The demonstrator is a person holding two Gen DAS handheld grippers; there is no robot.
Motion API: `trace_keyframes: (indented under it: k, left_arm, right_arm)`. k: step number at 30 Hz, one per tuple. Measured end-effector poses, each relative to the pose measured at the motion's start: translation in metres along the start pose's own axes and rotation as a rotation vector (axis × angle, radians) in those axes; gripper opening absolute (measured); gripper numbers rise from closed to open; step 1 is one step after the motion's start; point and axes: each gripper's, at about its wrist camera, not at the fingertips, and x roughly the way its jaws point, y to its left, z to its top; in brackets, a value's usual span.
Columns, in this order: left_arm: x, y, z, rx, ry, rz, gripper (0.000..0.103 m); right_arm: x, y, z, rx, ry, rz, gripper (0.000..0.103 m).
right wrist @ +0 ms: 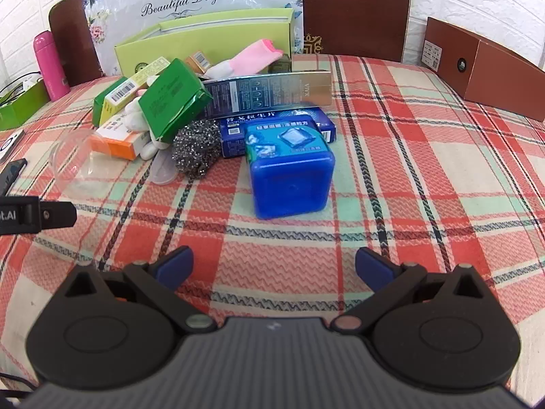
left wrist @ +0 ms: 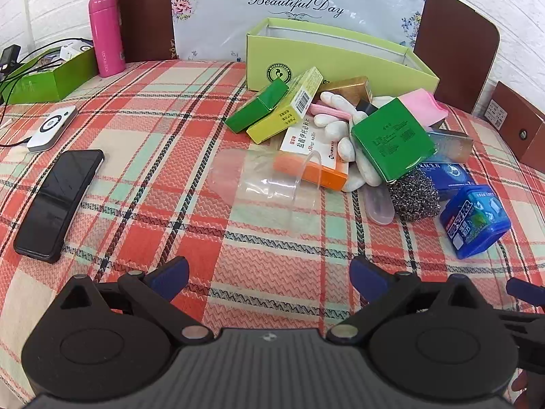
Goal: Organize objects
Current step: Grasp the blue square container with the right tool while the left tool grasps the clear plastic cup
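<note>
The right gripper (right wrist: 274,269) is spread wide and empty. The blue container (right wrist: 289,170) lies straight ahead, nearer it than the left gripper (left wrist: 269,279), likewise spread and empty.

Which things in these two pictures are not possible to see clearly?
- Light green box interior: left view, its front wall hides it.
- White glove: both views, boxes cover much of it.
- Blue flat box: right view, the blue container blocks its front.

Both grippers tilt downward over the tablecloth (left wrist: 272,231), jaws spread wide and empty: left gripper (left wrist: 269,277), right gripper (right wrist: 274,269) beside it.
</note>
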Motion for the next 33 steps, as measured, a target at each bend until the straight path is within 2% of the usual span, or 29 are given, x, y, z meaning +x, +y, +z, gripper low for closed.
trace_keyframes:
  k: [16, 24, 28, 30, 33]
  left_arm:
    - [0.007, 0.001, 0.004, -0.019, 0.015, -0.01, 0.103]
    - [0.009, 0.003, 0.024, 0.002, -0.048, 0.015, 0.103]
    - [0.015, 0.002, 0.038, 0.013, -0.078, 0.022, 0.103]
    - [0.023, 0.004, 0.043, 0.009, -0.074, 0.034, 0.103]
    - [0.032, 0.01, 0.047, -0.02, -0.05, 0.025, 0.093]
  right_arm:
    - [0.01, 0.001, 0.004, -0.001, 0.023, 0.002, 0.103]
    - [0.016, 0.0, 0.009, -0.018, 0.022, 0.005, 0.103]
    - [0.018, -0.003, 0.015, -0.02, 0.0, 0.01, 0.103]
    - [0.017, -0.004, 0.017, -0.034, -0.038, 0.016, 0.103]
    - [0.019, -0.006, 0.022, -0.064, -0.093, 0.026, 0.103]
